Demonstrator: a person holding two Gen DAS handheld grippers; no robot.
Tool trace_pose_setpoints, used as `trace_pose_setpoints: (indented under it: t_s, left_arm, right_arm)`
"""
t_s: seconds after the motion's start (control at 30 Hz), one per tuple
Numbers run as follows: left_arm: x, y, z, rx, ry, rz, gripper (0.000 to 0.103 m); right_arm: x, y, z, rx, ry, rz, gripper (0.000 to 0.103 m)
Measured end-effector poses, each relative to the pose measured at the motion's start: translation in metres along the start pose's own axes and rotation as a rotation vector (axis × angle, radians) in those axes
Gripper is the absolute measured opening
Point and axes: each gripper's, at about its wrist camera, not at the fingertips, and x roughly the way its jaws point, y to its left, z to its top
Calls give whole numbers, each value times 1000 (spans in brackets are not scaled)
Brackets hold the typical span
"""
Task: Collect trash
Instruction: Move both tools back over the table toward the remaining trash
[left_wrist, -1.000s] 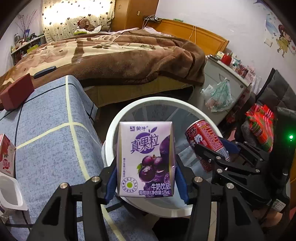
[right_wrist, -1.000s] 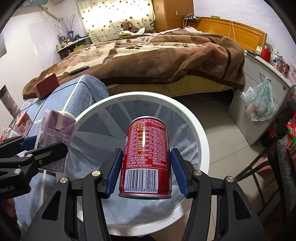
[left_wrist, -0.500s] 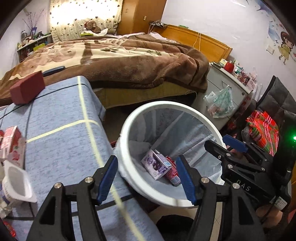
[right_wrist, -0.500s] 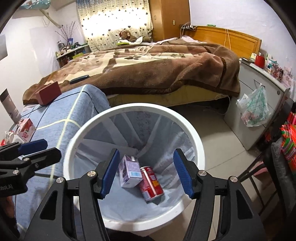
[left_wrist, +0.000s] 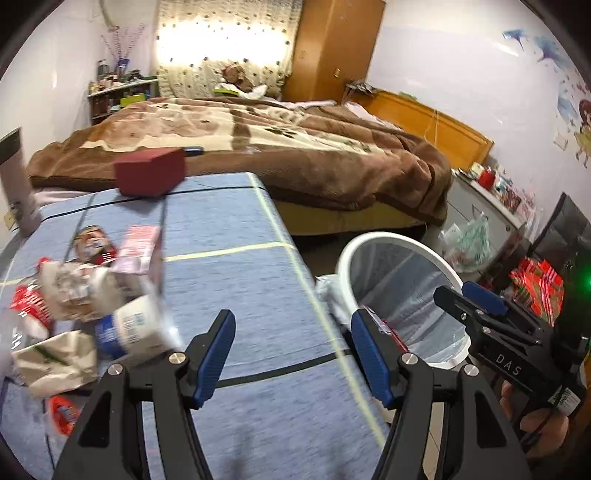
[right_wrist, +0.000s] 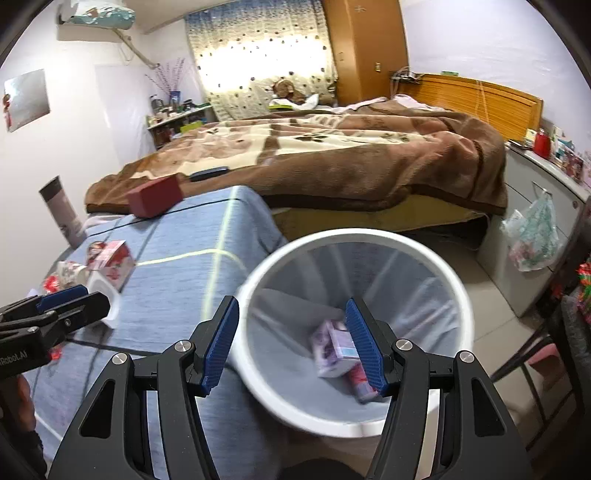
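Note:
My left gripper (left_wrist: 291, 332) stands open and empty over the blue tablecloth (left_wrist: 240, 280), with the bin off to its right. A blurred trash pile lies at its left: crumpled paper (left_wrist: 74, 291), a white yogurt cup (left_wrist: 136, 328), a pink carton (left_wrist: 136, 247) and red wrappers (left_wrist: 29, 306). My right gripper (right_wrist: 291, 317) is open and empty above the near left rim of the white lined bin (right_wrist: 354, 234). At the bin's bottom lie a purple drink carton (right_wrist: 334, 350) and a red can (right_wrist: 360, 384). The left gripper (right_wrist: 74, 299) shows at the left edge of the right wrist view.
A dark red box (left_wrist: 149, 173) sits at the table's far end, against a bed with a brown blanket (left_wrist: 295, 147). A grey cabinet with a hanging plastic bag (right_wrist: 535, 236) stands right of the bin. A dark chair (left_wrist: 565, 236) is at far right.
Both grippers opened and let go; the purple carton and red can dropped into the bin. My left gripper swung left over the table toward the trash pile. The right one pulled back a little.

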Motion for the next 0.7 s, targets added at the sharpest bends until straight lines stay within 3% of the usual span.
trace_pose_setpoints:
  t_s: [0.4,0.7]
  left_arm:
    - [-46,90,-29,-120,-61,146,68]
    - [-75,166,-51,-245,-90,262,68]
  right_arm:
    - [8,75,-13,-75,35,157,62]
    - [13,117,-26,-108,75,212,62]
